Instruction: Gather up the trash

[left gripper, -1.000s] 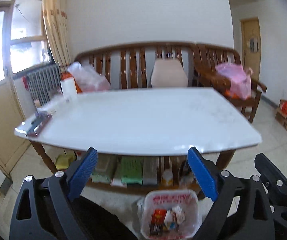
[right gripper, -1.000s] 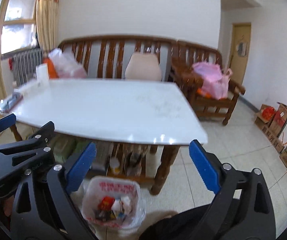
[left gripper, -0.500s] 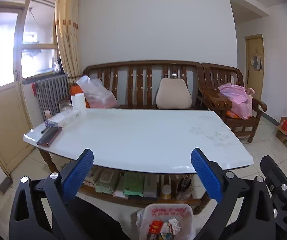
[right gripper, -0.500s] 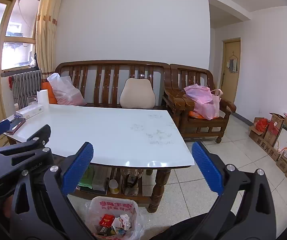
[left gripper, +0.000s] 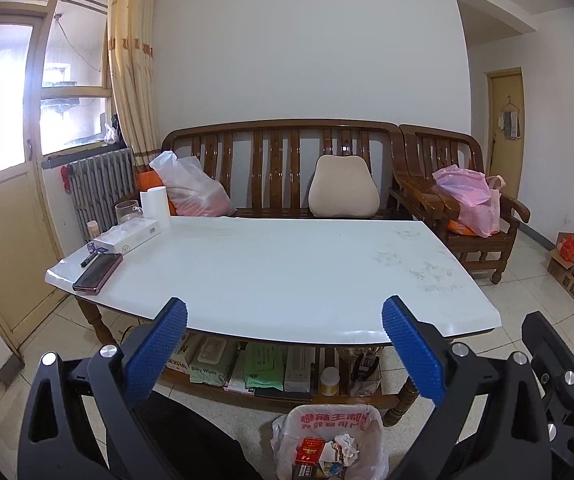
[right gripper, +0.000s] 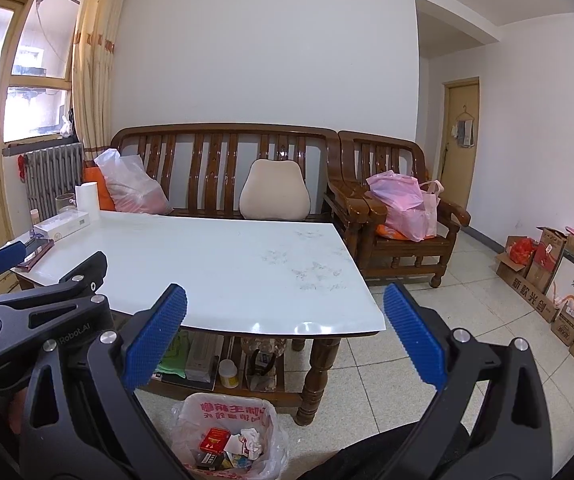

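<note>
Left gripper (left gripper: 283, 344): black plastic frame with silver rivets, blue pads with a fine knurled texture. Its jaws have just been opening and now stand wide apart, nothing between them. Right gripper (right gripper: 285, 336): same build, jaws spread wide, nothing between them. Both hang above the near edge of the table (left gripper: 287, 272).

Table: glossy white top with rounded corners, faint grey smudges toward its right side, on turned dark-wood legs. A lower shelf holds soft wipe packs and a small white jar.

Trash bin (left gripper: 329, 446): on the tiled floor in front of the table, lined with a thin, crinkled translucent bag printed in red characters. Inside lie a red carton (left gripper: 310, 450), crumpled white paper (left gripper: 345, 446) and other small wrappers. In the right wrist view the bin (right gripper: 227, 438) sits low, left of centre.

Far left end of the tabletop: a dark flat phone (left gripper: 98, 267), a long white box (left gripper: 129, 236), an upright white paper roll (left gripper: 157, 202) and a clear glass mug.

Behind: a slatted, lacquered wooden bench (left gripper: 279, 160) with a beige padded cushion (left gripper: 343, 192) and a filmy plastic bag; a matching armchair carries pink plastic bags (left gripper: 469, 200). Cardboard boxes line the right wall.
</note>
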The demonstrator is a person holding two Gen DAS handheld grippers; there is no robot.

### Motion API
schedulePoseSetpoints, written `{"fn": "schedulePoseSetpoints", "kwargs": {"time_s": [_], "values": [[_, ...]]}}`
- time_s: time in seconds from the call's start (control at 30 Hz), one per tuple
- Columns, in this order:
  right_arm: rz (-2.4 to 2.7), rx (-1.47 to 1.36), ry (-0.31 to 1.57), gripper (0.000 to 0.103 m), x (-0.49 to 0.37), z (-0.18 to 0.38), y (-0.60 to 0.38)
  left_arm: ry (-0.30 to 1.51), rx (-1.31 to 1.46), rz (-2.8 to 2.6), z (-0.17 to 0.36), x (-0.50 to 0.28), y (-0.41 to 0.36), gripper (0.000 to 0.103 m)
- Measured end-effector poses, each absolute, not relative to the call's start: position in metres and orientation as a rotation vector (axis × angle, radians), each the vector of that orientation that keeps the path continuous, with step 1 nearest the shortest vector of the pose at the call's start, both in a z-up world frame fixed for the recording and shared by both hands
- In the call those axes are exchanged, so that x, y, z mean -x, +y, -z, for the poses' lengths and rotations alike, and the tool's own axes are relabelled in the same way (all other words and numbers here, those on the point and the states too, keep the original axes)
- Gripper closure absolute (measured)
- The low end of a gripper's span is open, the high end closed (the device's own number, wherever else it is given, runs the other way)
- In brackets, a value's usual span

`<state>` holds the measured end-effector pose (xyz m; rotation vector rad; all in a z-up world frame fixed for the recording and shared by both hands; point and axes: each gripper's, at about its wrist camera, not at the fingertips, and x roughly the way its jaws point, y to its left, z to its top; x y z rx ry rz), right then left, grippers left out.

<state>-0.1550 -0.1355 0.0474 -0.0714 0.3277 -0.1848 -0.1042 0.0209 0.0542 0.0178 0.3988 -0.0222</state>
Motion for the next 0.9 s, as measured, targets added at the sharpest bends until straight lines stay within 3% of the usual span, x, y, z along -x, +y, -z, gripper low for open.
{"fn": "schedulePoseSetpoints", "kwargs": {"time_s": [0.9], "values": [[0.195,0.077,0.338,0.007,0.1514,-0.0511,-0.131,0.42,-0.022,0.015,-0.0576,0.0989,0.0174,0.008]]}}
